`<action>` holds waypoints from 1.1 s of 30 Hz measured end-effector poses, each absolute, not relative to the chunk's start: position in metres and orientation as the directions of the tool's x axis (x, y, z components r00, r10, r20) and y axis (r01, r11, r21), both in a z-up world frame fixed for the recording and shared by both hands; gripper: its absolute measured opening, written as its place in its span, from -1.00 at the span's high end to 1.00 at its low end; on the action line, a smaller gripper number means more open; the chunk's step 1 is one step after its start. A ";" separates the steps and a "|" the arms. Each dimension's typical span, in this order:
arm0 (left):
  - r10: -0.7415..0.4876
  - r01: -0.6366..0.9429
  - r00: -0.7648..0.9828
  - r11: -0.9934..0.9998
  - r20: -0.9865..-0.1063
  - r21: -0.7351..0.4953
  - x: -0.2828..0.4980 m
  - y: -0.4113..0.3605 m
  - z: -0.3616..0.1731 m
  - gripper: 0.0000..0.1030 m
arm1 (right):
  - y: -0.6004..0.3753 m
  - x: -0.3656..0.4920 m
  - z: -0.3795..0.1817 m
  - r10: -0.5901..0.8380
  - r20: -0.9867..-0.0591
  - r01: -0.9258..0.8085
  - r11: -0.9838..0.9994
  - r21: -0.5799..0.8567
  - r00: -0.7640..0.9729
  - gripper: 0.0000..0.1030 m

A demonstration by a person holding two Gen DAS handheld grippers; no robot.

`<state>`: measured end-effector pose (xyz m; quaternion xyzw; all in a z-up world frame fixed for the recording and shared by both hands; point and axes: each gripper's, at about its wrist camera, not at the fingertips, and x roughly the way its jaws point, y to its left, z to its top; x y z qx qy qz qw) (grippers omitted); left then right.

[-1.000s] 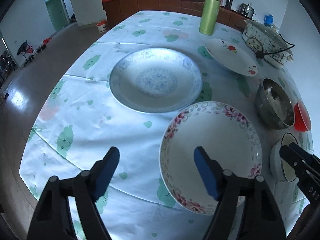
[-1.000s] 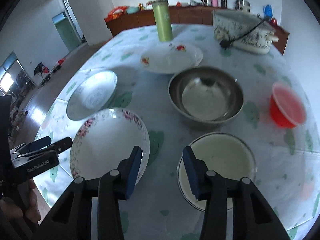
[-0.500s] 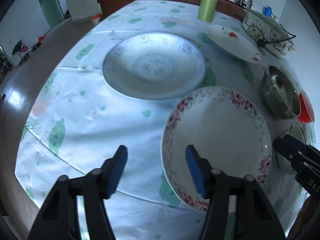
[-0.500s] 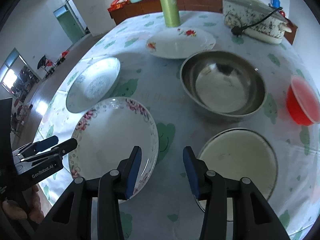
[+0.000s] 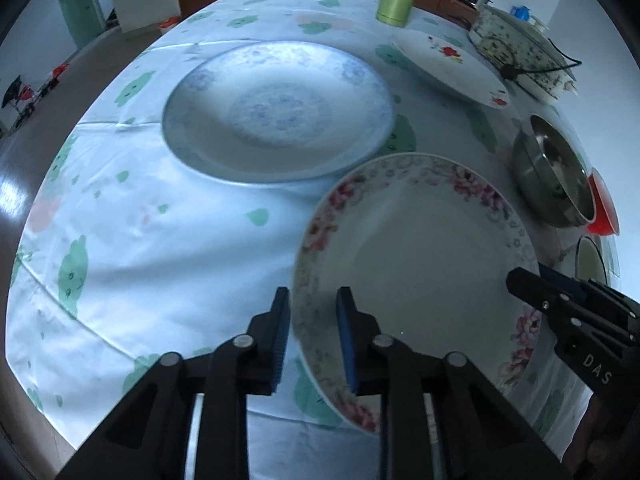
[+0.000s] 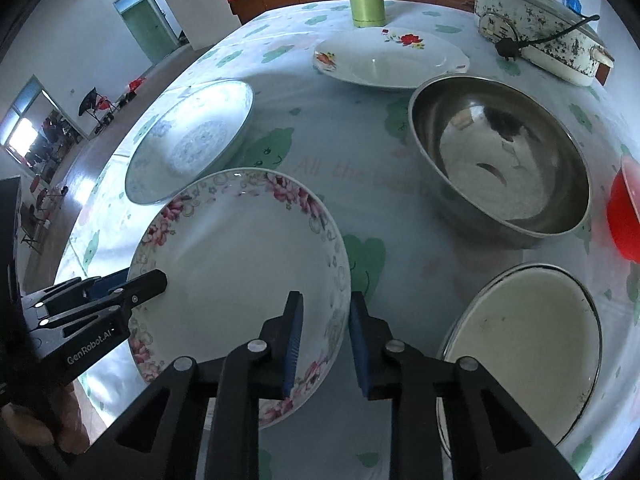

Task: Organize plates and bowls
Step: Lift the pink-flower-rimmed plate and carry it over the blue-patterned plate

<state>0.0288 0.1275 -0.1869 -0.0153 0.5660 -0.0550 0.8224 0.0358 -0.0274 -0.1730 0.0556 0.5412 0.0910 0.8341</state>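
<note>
While both grippers, left (image 5: 311, 334) and right (image 6: 325, 338), clamp opposite rims, the floral plate (image 6: 240, 264) abuts the blue plate (image 5: 276, 110).

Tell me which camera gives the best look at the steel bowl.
The right wrist view: the steel bowl sits large and whole there, its shiny inside open to the camera, between the flowered white plate and the red bowl. The left wrist view shows it small and squeezed at the right edge.
</note>
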 end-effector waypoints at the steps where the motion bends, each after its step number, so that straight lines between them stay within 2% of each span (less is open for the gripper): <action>1: -0.109 0.074 0.353 0.993 -0.929 -0.088 0.029 0.128 -0.187 0.60 | -0.028 0.036 -0.173 0.211 -0.893 -0.091 0.978 0.190 0.398 0.52; 14: -0.177 0.090 0.343 0.984 -0.922 -0.156 0.030 0.138 -0.187 0.62 | -0.033 0.038 -0.175 0.247 -0.873 -0.113 0.969 0.220 0.420 0.58; 21: -0.179 0.072 0.340 0.984 -0.923 -0.165 0.030 0.141 -0.179 0.63 | -0.038 0.036 -0.173 0.271 -0.877 -0.076 0.962 0.263 0.397 0.71; 26: -0.137 0.075 0.375 0.990 -0.917 -0.117 0.029 0.138 -0.161 0.63 | -0.036 0.033 -0.163 0.278 -0.873 -0.075 0.960 0.271 0.402 0.71; 33: -0.125 0.043 0.396 0.992 -0.910 -0.118 0.036 0.148 -0.146 0.62 | -0.029 0.038 -0.137 0.306 -0.843 -0.096 0.951 0.295 0.441 0.71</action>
